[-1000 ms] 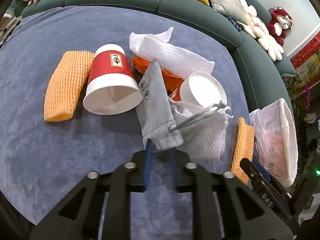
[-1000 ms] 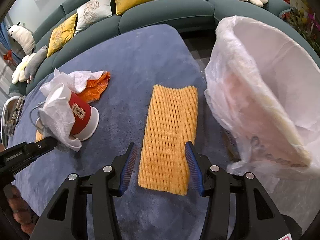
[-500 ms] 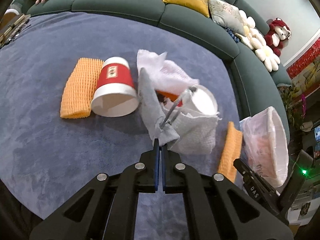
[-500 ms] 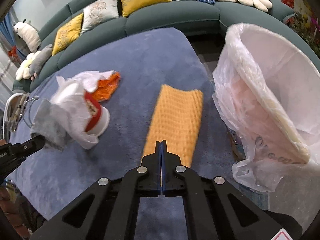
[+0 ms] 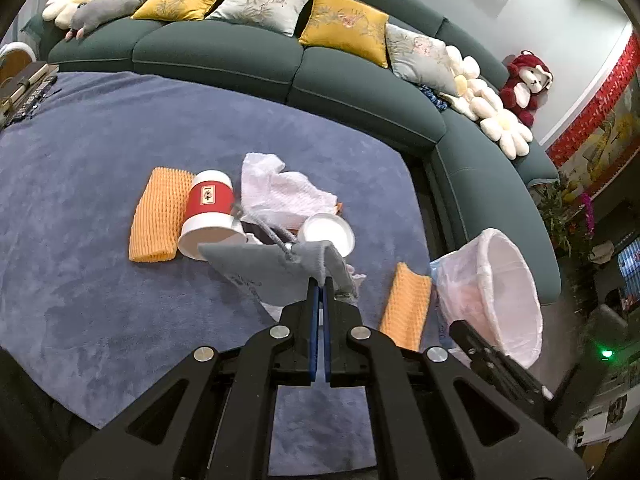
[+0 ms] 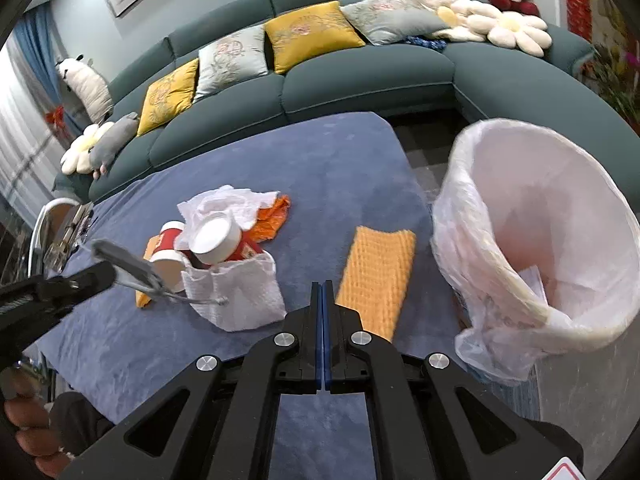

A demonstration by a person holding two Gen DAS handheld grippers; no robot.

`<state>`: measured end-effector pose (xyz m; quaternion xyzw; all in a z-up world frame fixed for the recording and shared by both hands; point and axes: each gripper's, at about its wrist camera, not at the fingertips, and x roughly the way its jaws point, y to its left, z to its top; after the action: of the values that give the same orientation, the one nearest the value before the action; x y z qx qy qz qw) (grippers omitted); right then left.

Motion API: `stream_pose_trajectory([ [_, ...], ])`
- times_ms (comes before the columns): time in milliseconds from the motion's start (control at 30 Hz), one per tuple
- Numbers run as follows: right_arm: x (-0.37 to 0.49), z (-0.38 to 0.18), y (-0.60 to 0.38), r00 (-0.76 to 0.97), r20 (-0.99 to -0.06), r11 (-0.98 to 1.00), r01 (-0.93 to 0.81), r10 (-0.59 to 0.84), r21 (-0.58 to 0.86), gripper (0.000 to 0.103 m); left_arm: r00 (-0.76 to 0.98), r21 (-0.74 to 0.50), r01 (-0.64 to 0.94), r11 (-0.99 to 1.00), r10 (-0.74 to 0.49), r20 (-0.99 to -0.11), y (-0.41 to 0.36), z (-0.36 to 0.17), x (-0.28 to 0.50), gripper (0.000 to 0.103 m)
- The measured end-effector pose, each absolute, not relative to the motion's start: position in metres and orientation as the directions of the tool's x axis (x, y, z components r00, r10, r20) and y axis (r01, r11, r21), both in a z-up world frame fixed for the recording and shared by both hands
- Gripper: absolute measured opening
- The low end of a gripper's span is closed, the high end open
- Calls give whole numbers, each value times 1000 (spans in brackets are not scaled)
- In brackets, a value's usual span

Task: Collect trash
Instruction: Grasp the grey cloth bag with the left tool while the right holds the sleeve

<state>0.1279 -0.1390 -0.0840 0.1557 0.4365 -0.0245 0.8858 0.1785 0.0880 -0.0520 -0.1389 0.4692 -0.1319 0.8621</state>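
My left gripper (image 5: 320, 285) is shut on a corner of a grey drawstring pouch (image 5: 264, 270), which hangs clear of the blue rug (image 5: 100, 288). Under it lie two red paper cups (image 5: 208, 208), crumpled white paper towels (image 5: 280, 196) and an orange foam net (image 5: 158, 216). My right gripper (image 6: 322, 286) is shut and nothing shows between its pads. A second orange foam net (image 6: 378, 272) lies on the rug just right of its fingers. The bin lined with a white bag (image 6: 532, 216) stands to the right. The right wrist view shows the left gripper (image 6: 94, 276) holding the pouch (image 6: 124, 258).
A curved green sofa (image 5: 224, 52) with cushions and plush toys wraps the far side of the rug. An orange wrapper (image 6: 274, 220) sits by the towels. A person's hand (image 6: 24, 432) shows at the lower left. The rug ends near the bin.
Both grippers rose. The left one shut on the grey pouch and lifted it off the pile. The right one shut at the net's near end and came up without it.
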Motion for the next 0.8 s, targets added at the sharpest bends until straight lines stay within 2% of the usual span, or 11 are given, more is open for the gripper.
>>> stream_pose_trajectory([
  [167,123,-96,-151,592,-803,949,206,74,239,13,530,-359,131,924,-372,-762,71,-41,176,1],
  [267,123,-108,-158,573,-817,943,229,71,242,32,525,-365,151,919,-387,-758,60,-39,179,1],
  [400,130,-127,-163,537,-840,938,250,73,242,50,508,-372,158,915,-398,-764,51,-43,184,1],
  [533,142,-147,-162,495,-865,933,264,86,244,55,485,-372,155,915,-399,-778,48,-53,189,1],
  [800,164,-177,-150,443,-891,932,270,102,241,55,453,-372,135,919,-391,-801,55,-69,199,1],
])
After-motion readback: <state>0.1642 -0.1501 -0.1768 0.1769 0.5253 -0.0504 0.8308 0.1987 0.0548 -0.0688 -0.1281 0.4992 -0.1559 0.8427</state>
